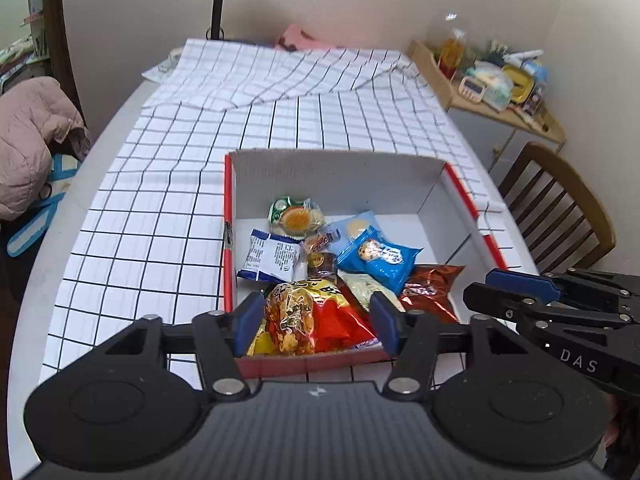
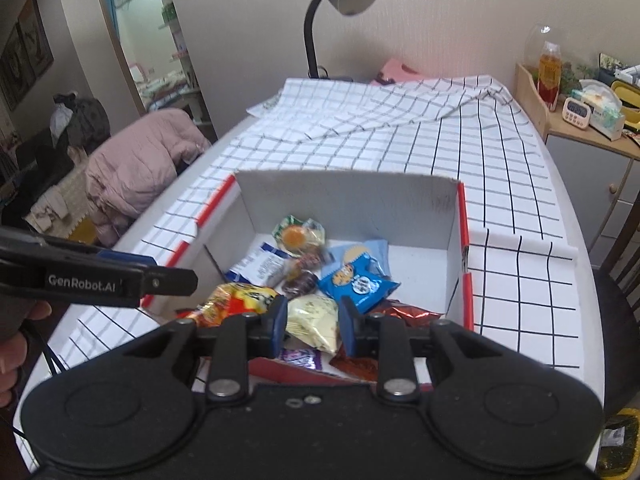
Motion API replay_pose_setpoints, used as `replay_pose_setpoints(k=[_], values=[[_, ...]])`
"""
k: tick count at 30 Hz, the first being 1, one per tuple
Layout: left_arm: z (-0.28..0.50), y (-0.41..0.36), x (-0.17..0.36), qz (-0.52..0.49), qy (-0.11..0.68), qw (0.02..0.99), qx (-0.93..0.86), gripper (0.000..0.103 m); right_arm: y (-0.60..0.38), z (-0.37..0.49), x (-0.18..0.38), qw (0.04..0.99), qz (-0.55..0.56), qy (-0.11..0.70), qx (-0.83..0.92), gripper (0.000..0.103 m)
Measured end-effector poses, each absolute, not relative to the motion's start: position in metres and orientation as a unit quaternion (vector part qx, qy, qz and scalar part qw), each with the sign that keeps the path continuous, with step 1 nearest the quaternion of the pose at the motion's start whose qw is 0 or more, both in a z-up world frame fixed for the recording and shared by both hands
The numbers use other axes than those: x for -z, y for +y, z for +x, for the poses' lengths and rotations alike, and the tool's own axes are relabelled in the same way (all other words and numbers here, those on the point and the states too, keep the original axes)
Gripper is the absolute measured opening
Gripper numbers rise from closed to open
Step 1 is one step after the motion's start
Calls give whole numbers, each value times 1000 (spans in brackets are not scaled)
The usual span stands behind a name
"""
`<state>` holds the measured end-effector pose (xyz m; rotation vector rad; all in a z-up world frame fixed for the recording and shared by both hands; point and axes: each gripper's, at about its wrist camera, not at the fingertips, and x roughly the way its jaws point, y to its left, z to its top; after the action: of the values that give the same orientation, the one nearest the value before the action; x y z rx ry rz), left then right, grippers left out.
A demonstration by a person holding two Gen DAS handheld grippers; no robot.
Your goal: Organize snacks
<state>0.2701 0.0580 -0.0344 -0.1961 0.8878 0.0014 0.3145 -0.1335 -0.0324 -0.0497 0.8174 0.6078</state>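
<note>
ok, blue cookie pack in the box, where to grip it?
Blue cookie pack lies flat on top of the pile, nothing over it. Probably best from above, jaws pinching its free right-hand crimped end, which sticks out over the red bag.

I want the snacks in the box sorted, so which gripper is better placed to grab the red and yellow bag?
Left, probably. The left gripper has open jaws framing the red and yellow bag; the right gripper is shut, off beside the box.
</note>
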Motion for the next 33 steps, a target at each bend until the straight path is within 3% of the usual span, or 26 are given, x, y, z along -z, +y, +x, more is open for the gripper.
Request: replay_pose_setpoints(k=[5,21,23,24,26,27,31,33], values=[[244,58,22,-99,408,907,3,62,-140,296,19,879,-8,375,-294,27],[175,49,4,-102,364,926,14,80,-154,231,-5,896,15,314,-314,31],[168,49,4,-104,359,927,14,86,-154,223,-6,898,12,309,-314,38],[165,49,4,-106,357,928,13,88,-153,219,-6,898,8,305,-316,50],[160,49,4,-107,355,929,14,88,-153,211,-7,901,2,299,-316,89],[157,49,4,-107,354,929,11,88,-152,206,-7,904,-1,290,-315,99],[146,47,2,-105,350,931,8,88,-148,196,-6,908,-14,281,-311,102],[140,45,1,-103,346,933,8,94,-147,190,-8,911,-19,273,-307,103]])
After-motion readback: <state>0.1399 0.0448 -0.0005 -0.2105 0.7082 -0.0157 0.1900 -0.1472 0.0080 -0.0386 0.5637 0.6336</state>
